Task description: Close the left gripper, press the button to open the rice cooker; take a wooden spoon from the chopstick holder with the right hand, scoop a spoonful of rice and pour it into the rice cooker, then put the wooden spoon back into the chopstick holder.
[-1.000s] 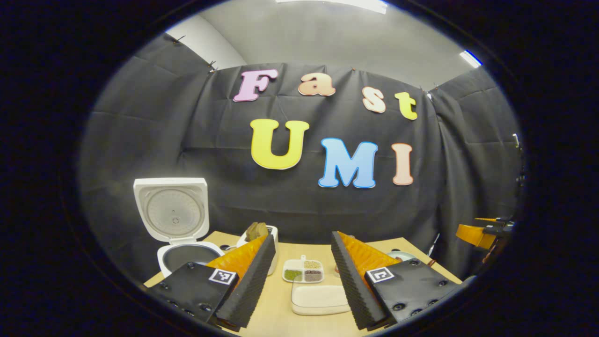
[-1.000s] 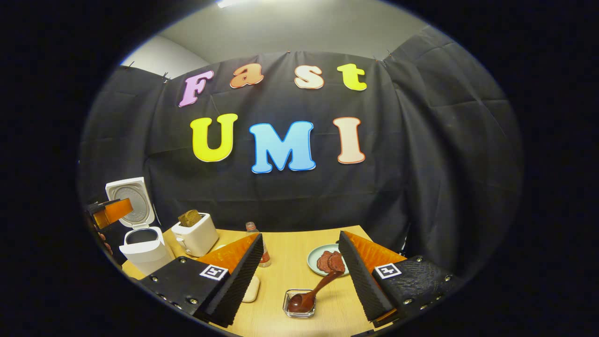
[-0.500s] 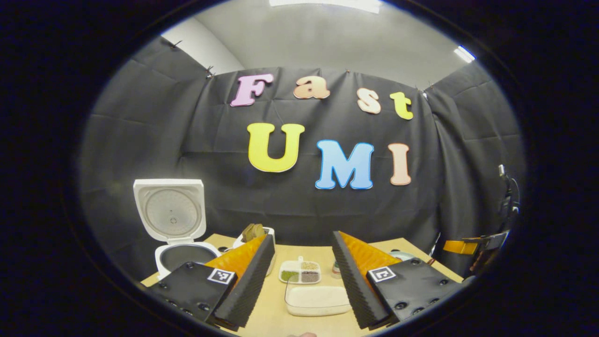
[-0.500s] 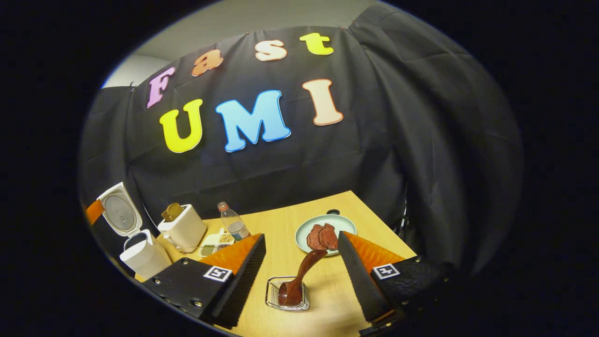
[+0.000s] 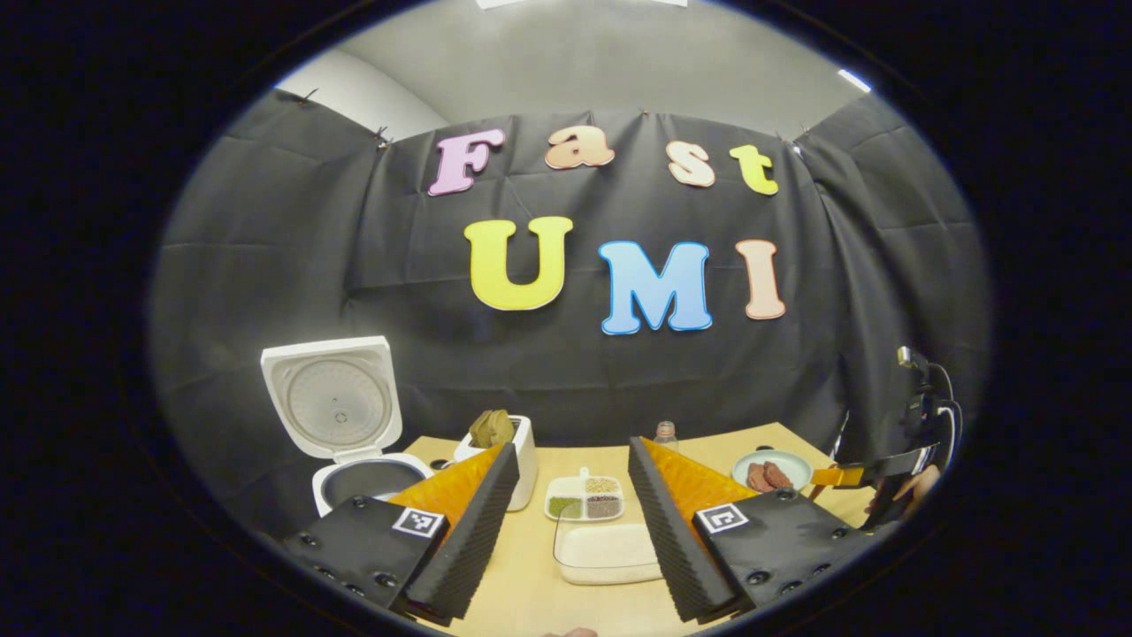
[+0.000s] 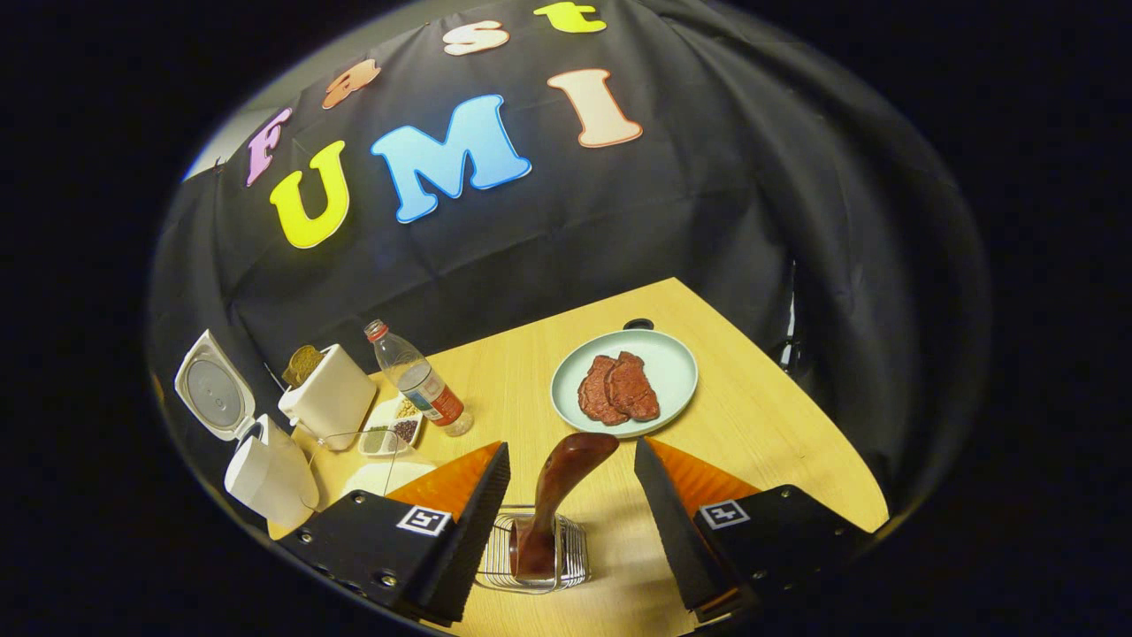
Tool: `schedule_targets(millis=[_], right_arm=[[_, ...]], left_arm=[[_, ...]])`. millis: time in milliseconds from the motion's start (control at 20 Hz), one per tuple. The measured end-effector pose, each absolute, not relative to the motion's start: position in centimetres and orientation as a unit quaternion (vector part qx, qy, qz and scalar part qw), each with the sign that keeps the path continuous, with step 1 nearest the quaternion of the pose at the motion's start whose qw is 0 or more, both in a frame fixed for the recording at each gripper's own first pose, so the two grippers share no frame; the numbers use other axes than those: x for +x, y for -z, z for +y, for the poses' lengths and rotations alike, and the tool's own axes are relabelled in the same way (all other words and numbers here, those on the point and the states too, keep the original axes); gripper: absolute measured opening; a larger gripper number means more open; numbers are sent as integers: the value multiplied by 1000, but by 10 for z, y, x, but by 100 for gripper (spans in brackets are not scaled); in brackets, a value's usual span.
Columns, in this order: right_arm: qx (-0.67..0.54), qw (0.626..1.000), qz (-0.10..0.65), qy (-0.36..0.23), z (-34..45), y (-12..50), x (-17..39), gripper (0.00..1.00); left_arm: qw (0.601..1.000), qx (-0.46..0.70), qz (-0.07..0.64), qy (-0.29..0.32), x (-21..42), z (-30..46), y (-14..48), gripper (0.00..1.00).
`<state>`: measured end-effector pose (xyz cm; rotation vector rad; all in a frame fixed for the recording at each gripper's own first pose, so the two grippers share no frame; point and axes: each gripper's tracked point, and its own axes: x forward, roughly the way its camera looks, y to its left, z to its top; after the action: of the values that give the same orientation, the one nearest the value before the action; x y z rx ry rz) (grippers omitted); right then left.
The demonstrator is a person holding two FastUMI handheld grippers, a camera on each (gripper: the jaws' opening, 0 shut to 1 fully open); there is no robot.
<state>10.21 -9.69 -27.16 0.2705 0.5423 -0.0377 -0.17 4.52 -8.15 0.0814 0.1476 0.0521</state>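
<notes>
In the left gripper view, the left tool [image 5: 566, 460] hung above the bench [image 5: 522, 593] with its fingers well apart and nothing between them. The cooker [image 5: 354, 478] stood at the far left of the bench, its lid [image 5: 333, 398] swung upright and the dark pot open below. Just right of it sat a toaster [image 5: 517, 447] with bread in its slot. Between the fingers lay a divided dish [image 5: 584, 498] of grains and, nearer, a clear box of rice [image 5: 606, 553]. A bottle [image 5: 665, 432] stood at the back, and a plate [image 5: 769, 467] with meat lay to the right. At the right edge the right tool [image 5: 849, 476] showed, with a hand [image 5: 911, 491] behind it.

In the right gripper view, the right tool [image 6: 570, 456] was tilted down over the bench [image 6: 752, 416], fingers apart and touching nothing. Between them the spoon [image 6: 557, 491] stood in the wire holder [image 6: 531, 553], its handle leaning up and to the right. Beyond it lay the plate [image 6: 672, 358] with two meat slices [image 6: 619, 389]. To the left stood the bottle [image 6: 420, 380], the divided dish [image 6: 389, 429], the toaster [image 6: 332, 398] and the cooker [image 6: 265, 469] with its lid [image 6: 212, 389] up.
</notes>
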Motion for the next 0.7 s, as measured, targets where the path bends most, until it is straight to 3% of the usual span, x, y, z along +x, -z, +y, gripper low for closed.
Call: schedule_targets(millis=[100,200,300,350,400,450,600,700], right_arm=[[139,953,270,9,-97,275,109,82],[137,951,277,7,-97,278,110,77],[158,946,282,-9,-90,290,121,50],[168,943,287,-13,-91,289,118,50],[181,941,287,-13,-91,294,123,35],[211,934,288,-28,-84,285,116,35],[241,925,292,-40,-72,279,113,9],[230,931,280,-45,-70,272,111,8]], left_arm=[[995,49,76,-28,3,45,81,85],[995,54,79,-32,7,46,81,88],[994,54,82,-38,8,46,83,88],[994,55,83,-42,7,46,84,88],[994,57,84,-45,8,46,83,85],[993,60,84,-48,8,46,84,85],[992,72,81,-56,2,47,81,88],[992,79,76,-58,-1,48,77,85]])
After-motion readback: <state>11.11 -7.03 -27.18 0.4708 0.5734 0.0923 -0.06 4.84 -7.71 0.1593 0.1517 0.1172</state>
